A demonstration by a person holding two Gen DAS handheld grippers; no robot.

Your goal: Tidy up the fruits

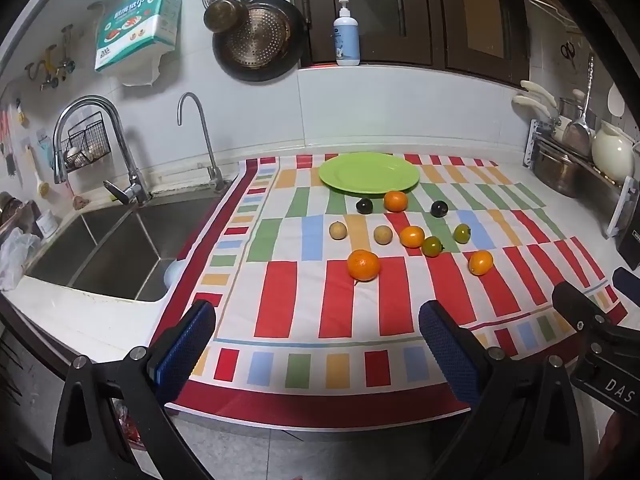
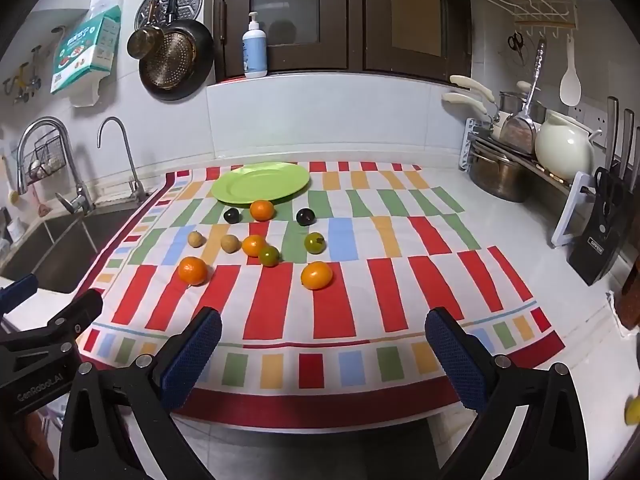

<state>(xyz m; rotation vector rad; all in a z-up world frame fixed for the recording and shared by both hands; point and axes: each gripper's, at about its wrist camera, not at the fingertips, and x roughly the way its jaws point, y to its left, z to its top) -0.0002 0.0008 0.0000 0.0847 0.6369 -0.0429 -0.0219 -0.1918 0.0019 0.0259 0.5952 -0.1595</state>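
A green plate (image 1: 368, 172) (image 2: 260, 182) lies empty at the back of a striped cloth (image 1: 360, 312) (image 2: 340, 320). In front of it lie several small fruits: oranges such as the nearest one (image 1: 363, 265) (image 2: 193, 270), two dark round fruits (image 1: 364, 205) (image 2: 231, 215), two tan ones (image 1: 338, 230) (image 2: 196, 239) and two green ones (image 1: 432, 246) (image 2: 269, 256). My left gripper (image 1: 318, 320) is open and empty above the cloth's near edge. My right gripper (image 2: 324, 332) is open and empty beside it, also short of the fruits.
A steel sink (image 1: 112, 248) with two taps lies left of the cloth. A dish rack with pots and a white teapot (image 2: 564, 148) and a knife block (image 2: 604, 232) stand at the right. Pans hang on the back wall; a soap bottle (image 1: 346, 36) stands on the ledge.
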